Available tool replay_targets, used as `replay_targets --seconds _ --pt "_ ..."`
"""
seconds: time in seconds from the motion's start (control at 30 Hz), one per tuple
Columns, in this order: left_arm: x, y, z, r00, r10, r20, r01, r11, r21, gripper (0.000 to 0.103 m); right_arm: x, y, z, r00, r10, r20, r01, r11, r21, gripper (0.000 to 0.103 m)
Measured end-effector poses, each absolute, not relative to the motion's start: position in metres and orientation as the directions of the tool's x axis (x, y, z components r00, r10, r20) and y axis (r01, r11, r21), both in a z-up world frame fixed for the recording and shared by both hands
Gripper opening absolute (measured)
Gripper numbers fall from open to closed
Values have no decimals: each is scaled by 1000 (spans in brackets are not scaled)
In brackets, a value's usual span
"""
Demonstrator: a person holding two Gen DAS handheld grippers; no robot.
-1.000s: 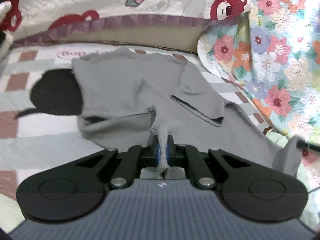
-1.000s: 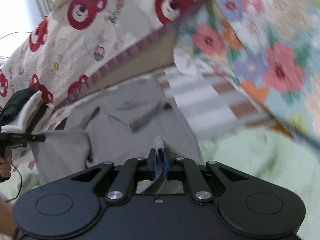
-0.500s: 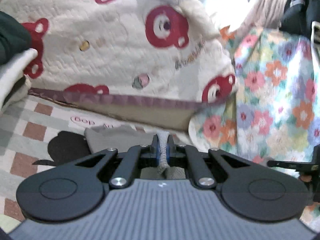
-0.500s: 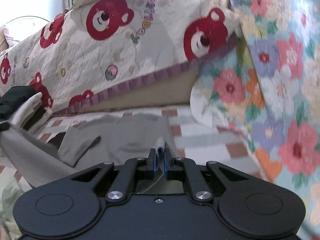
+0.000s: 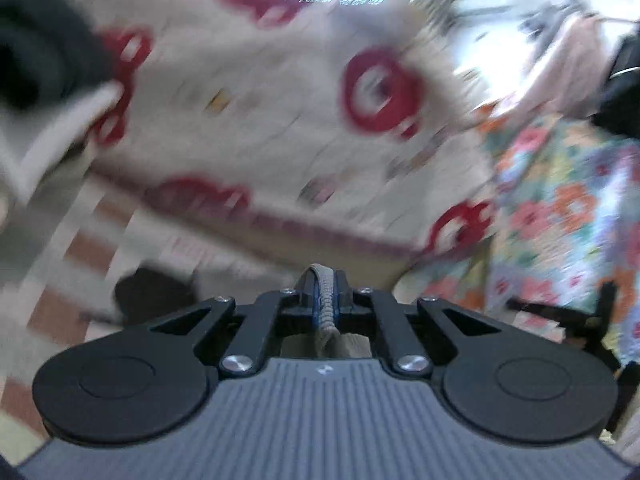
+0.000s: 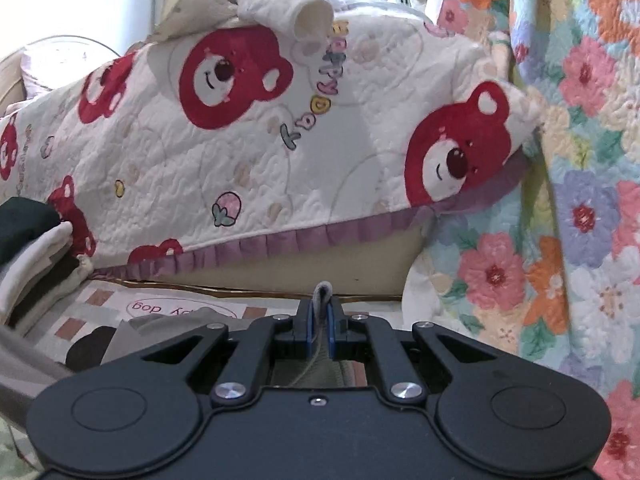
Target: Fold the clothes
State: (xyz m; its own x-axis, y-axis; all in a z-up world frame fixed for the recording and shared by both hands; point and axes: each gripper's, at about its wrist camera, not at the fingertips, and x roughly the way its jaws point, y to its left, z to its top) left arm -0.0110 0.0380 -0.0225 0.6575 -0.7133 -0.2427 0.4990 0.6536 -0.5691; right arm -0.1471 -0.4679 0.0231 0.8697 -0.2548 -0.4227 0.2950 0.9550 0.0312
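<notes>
My left gripper [image 5: 325, 280] is pinched nearly closed on a fold of the grey garment [image 5: 326, 300], which bunches up at twelve o'clock between its fingers. My right gripper [image 6: 320, 298] is clamped almost as tight on another fold; more of the cloth spreads at nine o'clock of its fingers, below the bear quilt [image 6: 248, 152].

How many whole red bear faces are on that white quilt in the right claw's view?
2 whole faces on the white quilt: one upper middle, one at its right corner. Other red bears along the left side are only partly visible, so more may be hidden.
</notes>
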Motion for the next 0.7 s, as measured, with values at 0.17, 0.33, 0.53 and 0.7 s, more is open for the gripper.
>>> replay_targets --seconds 0.17,0.33,0.53,0.7 --pt "12 27 -51 643 -667 -375 424 719 -551 5 -140 -471 -20 840 -249 -481 335 937 101 10" --pt "40 17 -63 637 -630 -444 388 760 -522 5 -118 -494 -41 823 -235 -517 338 935 112 10" --pt "113 -8 -61 641 -635 -431 362 745 -560 5 -50 -532 -37 822 -220 -525 301 951 74 9" --pt "144 -62 -70 664 -497 -558 409 867 -285 5 -6 -547 -50 794 -207 -571 272 962 29 9"
